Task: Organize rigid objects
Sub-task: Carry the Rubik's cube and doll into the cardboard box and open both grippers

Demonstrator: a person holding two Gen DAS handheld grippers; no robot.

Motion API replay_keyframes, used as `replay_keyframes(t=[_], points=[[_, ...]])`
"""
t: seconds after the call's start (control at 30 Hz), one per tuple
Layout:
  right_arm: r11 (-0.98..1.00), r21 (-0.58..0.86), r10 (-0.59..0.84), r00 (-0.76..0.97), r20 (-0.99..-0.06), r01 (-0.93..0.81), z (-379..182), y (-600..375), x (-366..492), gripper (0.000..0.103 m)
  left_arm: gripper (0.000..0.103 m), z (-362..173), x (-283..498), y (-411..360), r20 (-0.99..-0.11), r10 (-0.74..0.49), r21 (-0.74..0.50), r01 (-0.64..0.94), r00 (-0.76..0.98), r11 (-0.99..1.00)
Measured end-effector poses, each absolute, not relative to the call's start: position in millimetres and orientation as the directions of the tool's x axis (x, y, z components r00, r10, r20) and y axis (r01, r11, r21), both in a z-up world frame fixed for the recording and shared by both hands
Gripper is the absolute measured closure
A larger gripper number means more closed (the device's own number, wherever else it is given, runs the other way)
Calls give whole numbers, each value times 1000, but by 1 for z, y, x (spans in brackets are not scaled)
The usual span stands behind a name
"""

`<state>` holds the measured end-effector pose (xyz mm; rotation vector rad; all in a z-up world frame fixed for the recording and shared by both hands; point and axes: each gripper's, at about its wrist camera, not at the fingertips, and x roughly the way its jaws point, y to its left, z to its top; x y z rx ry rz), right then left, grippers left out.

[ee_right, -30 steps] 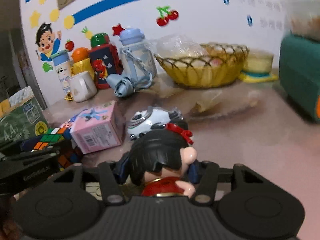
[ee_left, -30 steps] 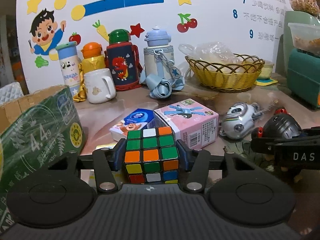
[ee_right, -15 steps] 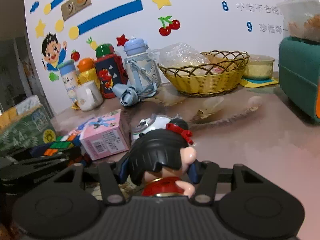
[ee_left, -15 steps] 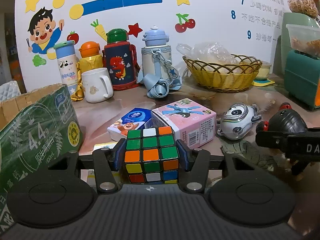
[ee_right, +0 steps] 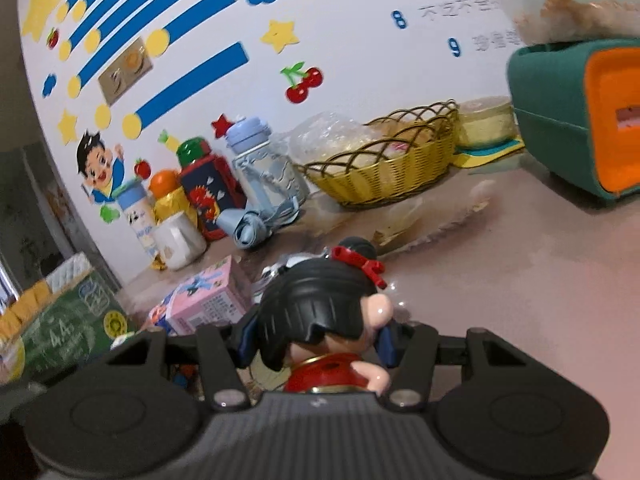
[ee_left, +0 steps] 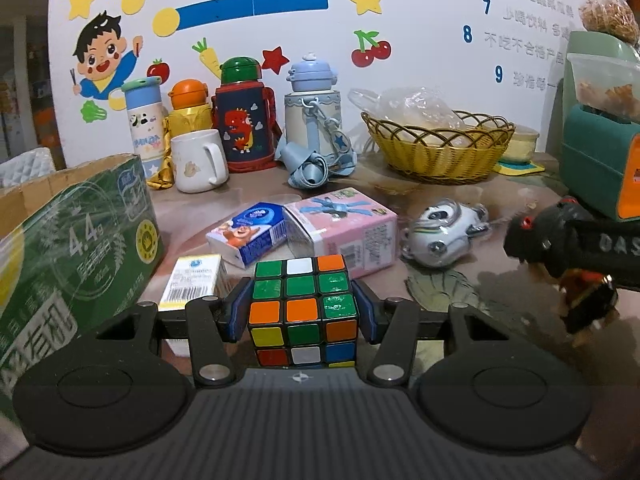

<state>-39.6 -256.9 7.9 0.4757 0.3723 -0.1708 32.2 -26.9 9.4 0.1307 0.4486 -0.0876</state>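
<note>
Both hands are mid-carry: the left gripper (ee_left: 302,314) pinches a Rubik's cube (ee_left: 303,310) between its blue pads above the near edge of the table (ee_left: 500,280), and the right gripper (ee_right: 318,338) clamps a black-haired doll figurine (ee_right: 324,320), also lifted clear. The step in hand looks like transport. Next, each needs a bare spot, perhaps the green carton (ee_left: 76,248) at the left edge, before the fingers let go.

A wicker basket (ee_left: 438,151), white mug (ee_left: 197,166) and bottles line the wall.
</note>
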Motion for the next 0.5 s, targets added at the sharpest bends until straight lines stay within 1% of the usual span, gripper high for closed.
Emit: replay_keyframes(t=[0.1,0.23,0.33,0.5], points=[[868,427,-89,925,-369,254,8,-259,-42,49,39,10,23,-36,-449,-38,127,106,893,986],[870,426,-88,927,-365,250,9,-258,-41,49,39,17,9,-35,-471,-20,109,81,882,991],[863,442,-80,930,-359,245,8,-261,-41,49,39,28,2,-24,-490,-36,58,73,871,996],[878,418,-89,937,-339,234,11,-254,-44,49,39,66,-23,-1,-448,-36,31,56,893,998]])
